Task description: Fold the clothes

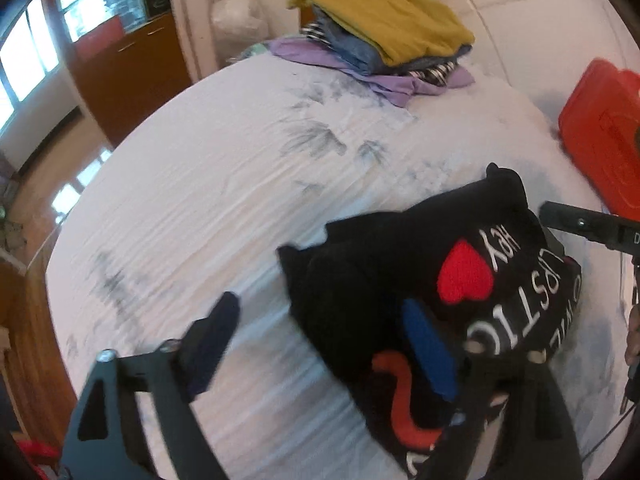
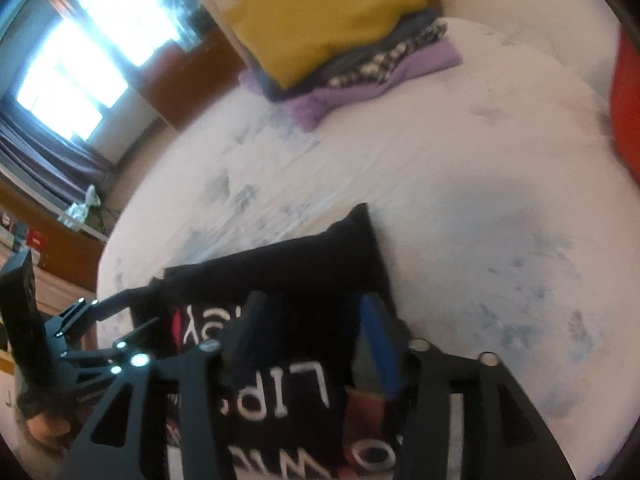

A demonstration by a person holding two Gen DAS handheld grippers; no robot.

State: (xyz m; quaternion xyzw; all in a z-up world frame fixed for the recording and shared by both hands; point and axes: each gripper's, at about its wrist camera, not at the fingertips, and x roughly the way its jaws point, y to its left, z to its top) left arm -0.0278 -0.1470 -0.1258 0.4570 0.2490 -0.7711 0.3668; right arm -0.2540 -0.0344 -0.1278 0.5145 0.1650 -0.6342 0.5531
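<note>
A folded black shirt (image 1: 400, 272) with a red heart and white lettering lies on the white bed sheet (image 1: 224, 184). My left gripper (image 1: 320, 344) is open just above its near left edge, one blue-padded finger over the shirt, the other over the sheet. In the right wrist view the same shirt (image 2: 280, 272) lies under my right gripper (image 2: 316, 340), which is open with both fingers over the lettering. The left gripper (image 2: 80, 332) shows at the left there. A stack of folded clothes (image 1: 380, 32) topped by a mustard garment sits at the far side of the bed.
A red box (image 1: 600, 136) lies at the right edge of the bed. A wooden cabinet (image 1: 120, 64) and windows stand beyond the bed's left side. A white padded headboard (image 1: 520, 20) is behind the stack.
</note>
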